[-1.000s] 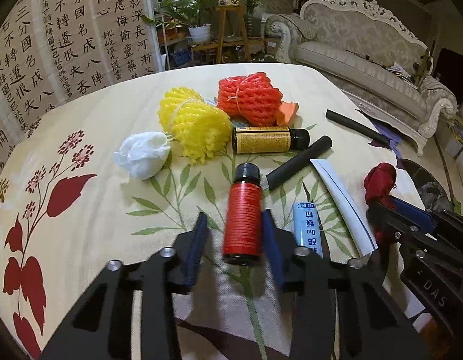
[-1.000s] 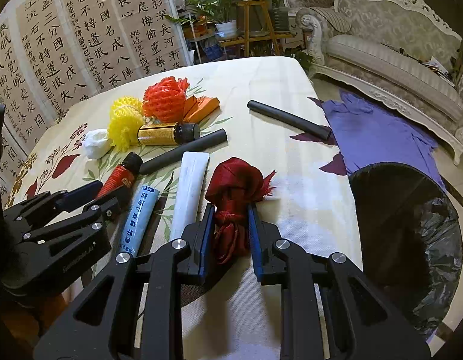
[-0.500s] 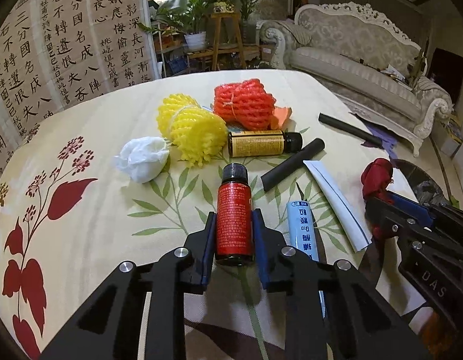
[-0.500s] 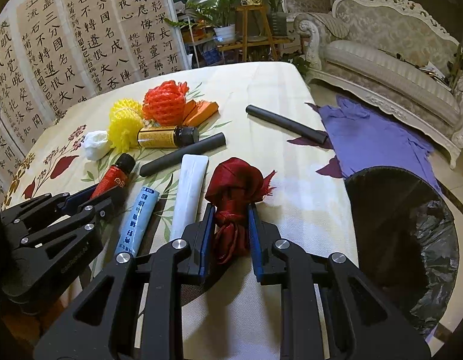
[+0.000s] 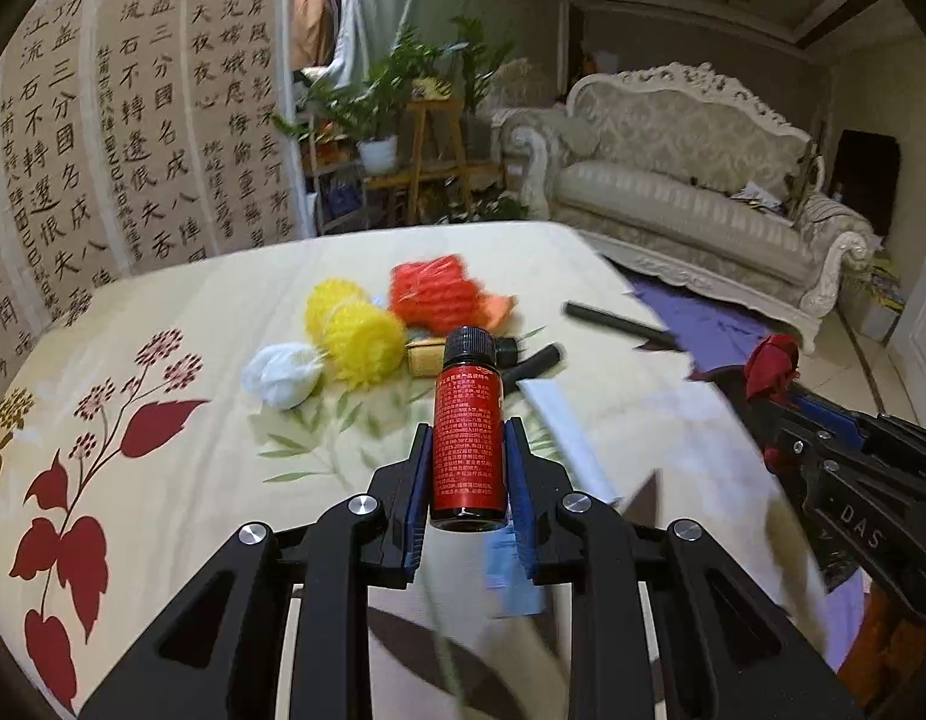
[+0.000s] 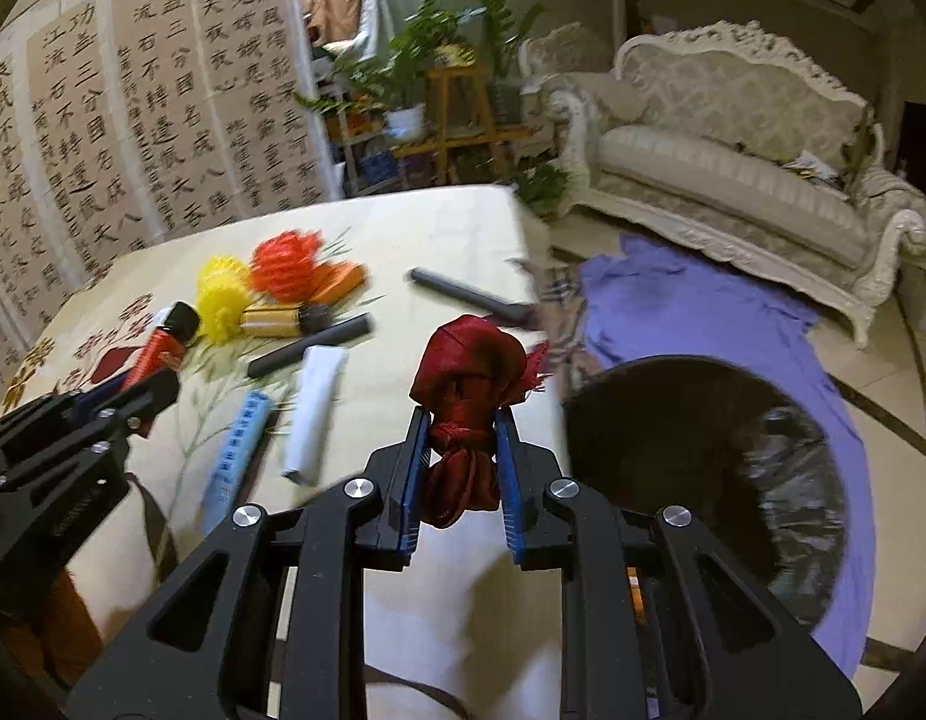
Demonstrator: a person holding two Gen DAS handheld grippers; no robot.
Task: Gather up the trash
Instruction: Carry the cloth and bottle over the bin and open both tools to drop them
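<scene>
My left gripper (image 5: 466, 441) is shut on a small red bottle (image 5: 468, 438) with a black cap, held clear above the flowered tablecloth (image 5: 163, 480). My right gripper (image 6: 462, 426) is shut on a knotted dark red cloth (image 6: 466, 372), also lifted off the table. In the right wrist view the left gripper (image 6: 112, 393) with its red bottle (image 6: 163, 345) shows at the left. A bin lined with a black bag (image 6: 703, 468) stands on the floor to the right of the table.
On the table lie a yellow foam net (image 5: 358, 330), an orange foam net (image 5: 433, 291), a white wad (image 5: 283, 375), a yellow-label bottle (image 6: 283, 319), two black tubes (image 6: 310, 345) (image 6: 463, 295), a white tube (image 6: 313, 414) and a blue tube (image 6: 238, 456). A purple cloth (image 6: 703, 312) covers the floor before a sofa (image 6: 733, 168).
The left gripper closed on the red bottle and lifted it off the table. The right gripper rose with the red cloth. Both views have tilted up.
</scene>
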